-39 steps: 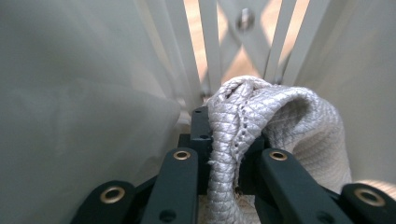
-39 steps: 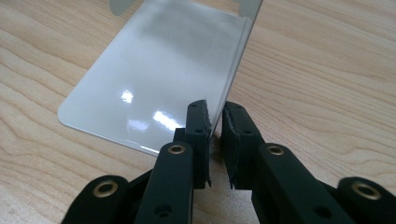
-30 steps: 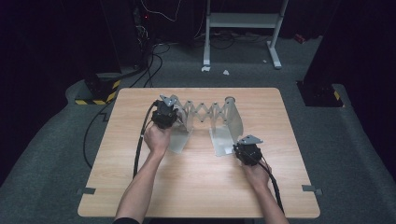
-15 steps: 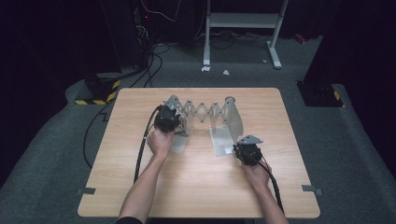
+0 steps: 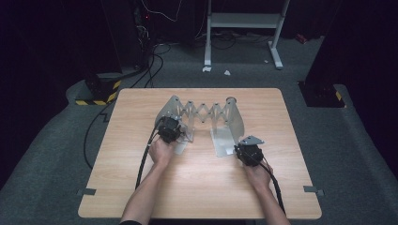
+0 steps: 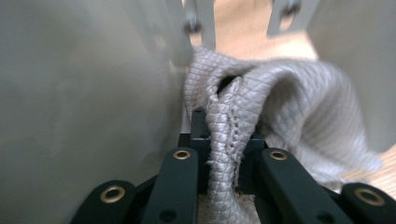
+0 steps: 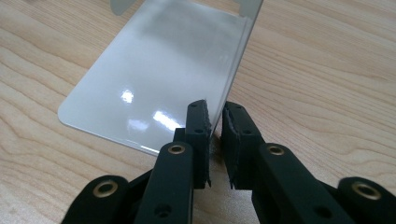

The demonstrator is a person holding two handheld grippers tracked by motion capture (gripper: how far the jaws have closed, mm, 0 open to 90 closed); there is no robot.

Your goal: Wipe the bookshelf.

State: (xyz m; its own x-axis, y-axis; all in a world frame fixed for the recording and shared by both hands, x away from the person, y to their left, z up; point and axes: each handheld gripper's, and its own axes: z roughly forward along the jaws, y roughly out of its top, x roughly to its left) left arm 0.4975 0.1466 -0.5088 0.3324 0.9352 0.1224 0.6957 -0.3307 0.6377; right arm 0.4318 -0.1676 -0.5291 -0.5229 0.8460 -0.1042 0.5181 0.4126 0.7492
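Observation:
A grey metal rack [image 5: 206,112] with a scissor lattice stands at the table's middle, an upright plate at each end. My left gripper [image 5: 170,131] is at its left end plate [image 6: 84,93], shut on a fold of grey quilted cloth [image 6: 280,102] that bunches up between the two plates. The cloth runs down between the jaws of the left gripper [image 6: 224,140]. My right gripper [image 5: 238,150] is at the near corner of the rack's right base plate [image 7: 154,70]. The right gripper [image 7: 215,116] is shut on that shiny plate's edge.
The wooden table [image 5: 197,187] has bare room in front of both hands and to either side of the rack. Cables [image 5: 141,164] trail from the grippers toward the near edge. Beyond the table are a black box [image 5: 101,89] and a white stand [image 5: 244,21].
My left gripper has drawn back toward the near edge, away from the top of the left end plate. The right gripper stays where it was.

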